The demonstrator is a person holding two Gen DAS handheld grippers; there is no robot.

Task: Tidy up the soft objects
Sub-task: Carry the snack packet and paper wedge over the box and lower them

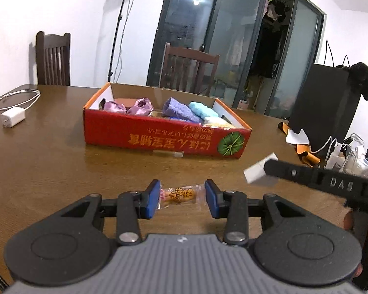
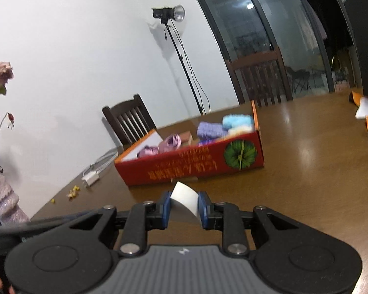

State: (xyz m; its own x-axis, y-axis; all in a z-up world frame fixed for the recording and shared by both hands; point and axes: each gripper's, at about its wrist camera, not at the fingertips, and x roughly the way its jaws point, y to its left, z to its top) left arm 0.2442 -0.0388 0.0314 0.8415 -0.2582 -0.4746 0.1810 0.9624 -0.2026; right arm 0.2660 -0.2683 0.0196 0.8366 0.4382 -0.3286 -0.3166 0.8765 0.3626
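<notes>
While both grippers carry loads, I log: left gripper (image 1: 181, 197) clamped endwise on a snack pack (image 1: 180, 195), right gripper (image 2: 184, 207) pinching a white block (image 2: 185, 202). Box (image 1: 159, 134) sits ahead of both, already holding cloths (image 1: 181, 110), so each item is held lifted, probably for dropping in.

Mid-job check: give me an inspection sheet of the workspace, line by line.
Surface: brown wooden table, glossy.
Job's things: red cardboard box holding purple satin pieces and rolled purple, blue and cream towels.
Clutter: orange-and-white scraps, yellow bits, vase of dried roses.
Grippers: left gripper around a wrapped snack; right gripper shut on a white block.
Cables: white charger with cable.
Surroundings: two dark chairs, light stand, glass doors.
</notes>
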